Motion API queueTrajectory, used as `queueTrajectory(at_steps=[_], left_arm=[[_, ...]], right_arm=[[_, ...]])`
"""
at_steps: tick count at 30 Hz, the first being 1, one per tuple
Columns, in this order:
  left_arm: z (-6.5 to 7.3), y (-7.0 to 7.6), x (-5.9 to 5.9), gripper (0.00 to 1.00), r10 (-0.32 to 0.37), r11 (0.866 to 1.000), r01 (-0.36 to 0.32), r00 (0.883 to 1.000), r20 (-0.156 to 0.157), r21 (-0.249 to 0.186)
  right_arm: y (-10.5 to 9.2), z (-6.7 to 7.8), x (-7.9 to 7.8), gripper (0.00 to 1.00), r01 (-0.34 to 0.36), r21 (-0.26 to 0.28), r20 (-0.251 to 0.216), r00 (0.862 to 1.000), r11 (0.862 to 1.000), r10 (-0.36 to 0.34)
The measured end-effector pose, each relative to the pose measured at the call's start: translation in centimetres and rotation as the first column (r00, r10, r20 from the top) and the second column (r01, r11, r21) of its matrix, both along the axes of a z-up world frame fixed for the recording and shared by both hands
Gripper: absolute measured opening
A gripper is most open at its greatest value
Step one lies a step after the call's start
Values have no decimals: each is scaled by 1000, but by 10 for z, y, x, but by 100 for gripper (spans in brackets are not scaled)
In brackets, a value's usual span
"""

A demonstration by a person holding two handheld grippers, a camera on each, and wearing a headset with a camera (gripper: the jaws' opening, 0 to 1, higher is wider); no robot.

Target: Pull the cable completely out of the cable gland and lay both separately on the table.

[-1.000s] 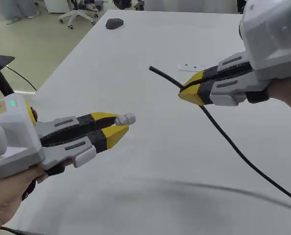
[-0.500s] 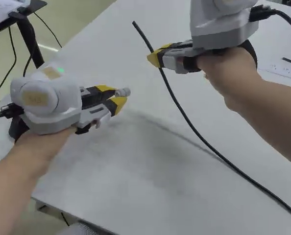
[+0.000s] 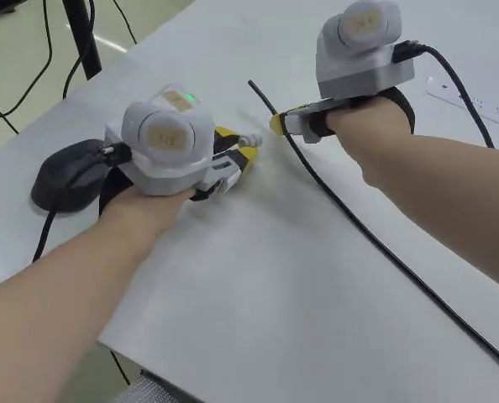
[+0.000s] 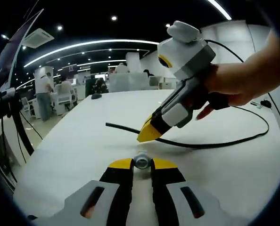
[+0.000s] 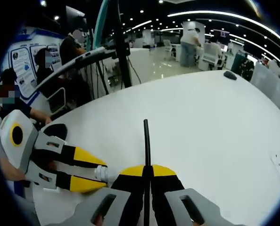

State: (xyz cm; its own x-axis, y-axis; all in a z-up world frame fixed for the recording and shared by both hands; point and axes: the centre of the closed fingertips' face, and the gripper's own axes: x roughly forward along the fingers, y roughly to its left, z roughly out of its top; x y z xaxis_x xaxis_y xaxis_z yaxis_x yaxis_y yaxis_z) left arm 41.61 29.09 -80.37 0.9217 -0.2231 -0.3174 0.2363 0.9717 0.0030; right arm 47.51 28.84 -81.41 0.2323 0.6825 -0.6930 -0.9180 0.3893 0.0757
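A small grey cable gland (image 3: 251, 141) sits between the yellow jaw tips of my left gripper (image 3: 246, 151), which is shut on it low over the white table (image 3: 258, 277). The gland (image 4: 141, 160) shows end-on in the left gripper view, free of the cable. My right gripper (image 3: 276, 126) is shut on the black cable (image 3: 359, 225) near its free end, just right of the gland. The cable trails away across the table to the lower right. In the right gripper view the cable (image 5: 146, 139) runs straight out from the closed jaws, and the left gripper (image 5: 102, 174) lies beside them.
A black rounded object (image 3: 65, 172) with a cord rests on the table's left edge behind my left hand. A white power strip (image 3: 476, 101) lies at the far right. A black mouse (image 5: 229, 74) sits at the far end. Stand legs rise beyond the left edge.
The head camera has swung down and left. The two grippers have drawn closer together, so the gland now sits just beside the right gripper's tip. Both grips are unchanged.
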Motion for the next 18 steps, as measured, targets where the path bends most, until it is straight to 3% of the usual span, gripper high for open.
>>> queueTrajectory(at_steps=[1,2,4,5,7,11,12,13,15,18], left_arm=[[-2,-1,0,14,-3,1000,3,1000,-5,-4],[-5,1,-1,14,0,999,1,1000,-8,45],[-8,-3,-2,14,-21,998,23,1000,-22,60],[-6,-2,0,14,-8,998,9,1000,-11,68],[-7,-2,1,15,5,999,-4,1000,-24,48],[-9,-1,1,15,3,997,-1,1000,-31,71],[-8,-2,2,16,5,999,-3,999,-38,48],[-8,-5,0,20,-12,999,14,999,-49,33],[1,-9,3,31,-12,1000,12,1000,-20,-1],[2,-3,2,52,19,1000,-19,999,-29,-3]], right_arm=[[-1,-1,2,0,7,-5,17,1000,1000,-7],[-1,-2,3,0,10,-5,15,1000,1000,-10],[-2,-5,4,0,15,-21,22,1000,1000,-14],[0,-8,3,0,4,-27,21,1000,1000,-3],[0,-11,0,0,-14,-45,32,999,999,16],[3,-13,5,0,-16,-63,61,998,998,20],[3,-12,4,1,-24,-72,79,996,997,30],[2,-11,3,2,-31,-81,90,995,996,38],[-3,-9,3,8,-26,-97,118,992,995,38],[-14,-8,2,19,0,-96,101,995,995,10]])
